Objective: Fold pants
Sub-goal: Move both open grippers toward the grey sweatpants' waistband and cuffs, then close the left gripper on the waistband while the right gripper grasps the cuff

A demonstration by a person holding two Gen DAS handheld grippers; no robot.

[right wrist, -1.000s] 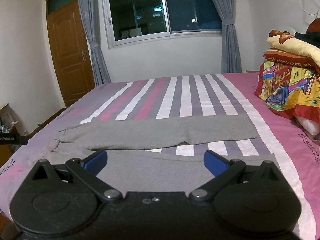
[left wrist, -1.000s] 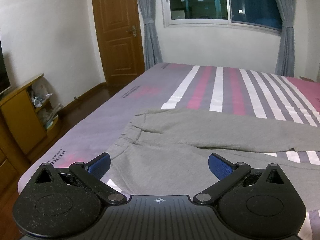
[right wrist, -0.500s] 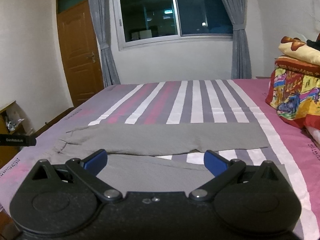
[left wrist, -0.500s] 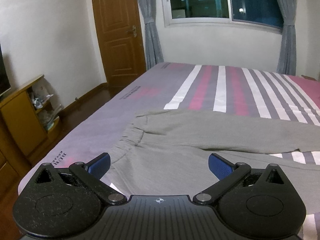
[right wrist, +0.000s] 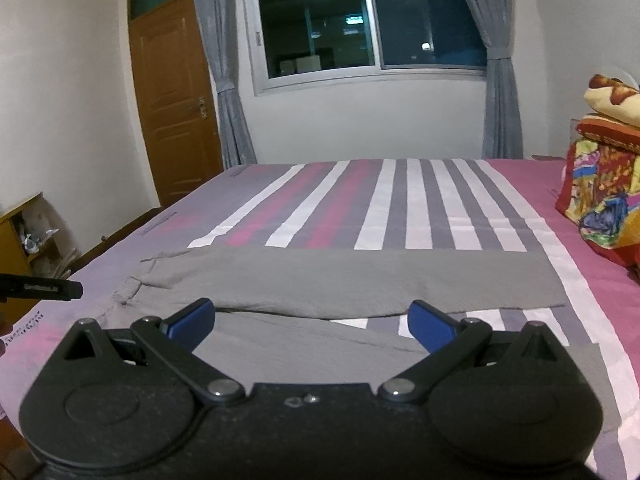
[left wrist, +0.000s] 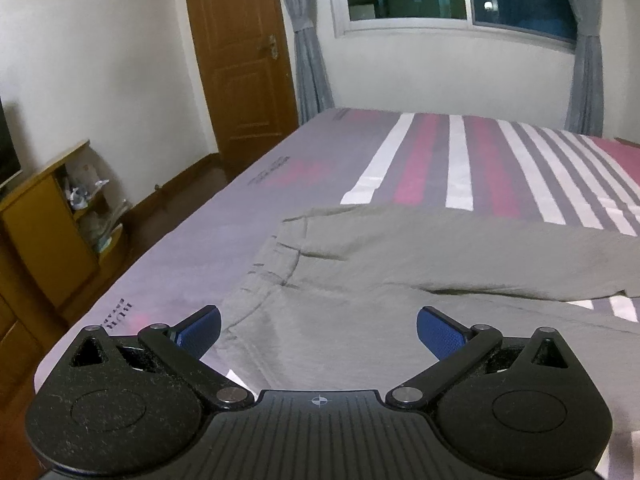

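Soft, limp grey pants [right wrist: 352, 280] lie flat across the frame's middle on the striped bed [right wrist: 400, 200], best pinched at waistband and cuffs; left gripper [left wrist: 318, 326] and right gripper [right wrist: 310, 320] fingers gape wide, empty.

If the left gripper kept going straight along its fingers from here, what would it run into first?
Most likely the grey pants: the open left gripper points low across their waist end on the striped bed. Depth is unclear, so the exact contact spot is uncertain.
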